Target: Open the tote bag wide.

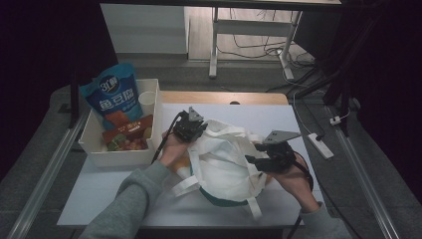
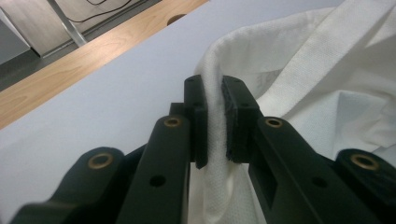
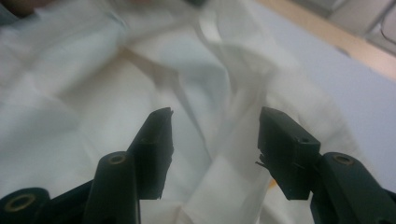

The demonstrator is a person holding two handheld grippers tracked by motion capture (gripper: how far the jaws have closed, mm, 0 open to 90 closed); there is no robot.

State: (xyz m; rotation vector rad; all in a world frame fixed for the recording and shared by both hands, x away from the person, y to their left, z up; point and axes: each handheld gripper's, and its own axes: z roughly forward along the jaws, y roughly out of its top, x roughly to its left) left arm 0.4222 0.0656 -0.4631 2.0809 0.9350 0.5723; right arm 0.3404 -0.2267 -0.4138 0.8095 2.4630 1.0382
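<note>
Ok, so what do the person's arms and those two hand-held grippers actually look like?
Both hand-held grippers are black. The left hand-held gripper and the right hand-held gripper each carry a grey three-cornered plate on top. Up close, the black jaws have flat rectangular pads and brass-coloured rivets at the joints. A black cable trails from the left one. The person wears grey sleeves.

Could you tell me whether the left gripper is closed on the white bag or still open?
Shut. In the left gripper view, the left gripper pinches a fold of the white bag's rim, its jaws pressed against the fabric on both sides.
</note>
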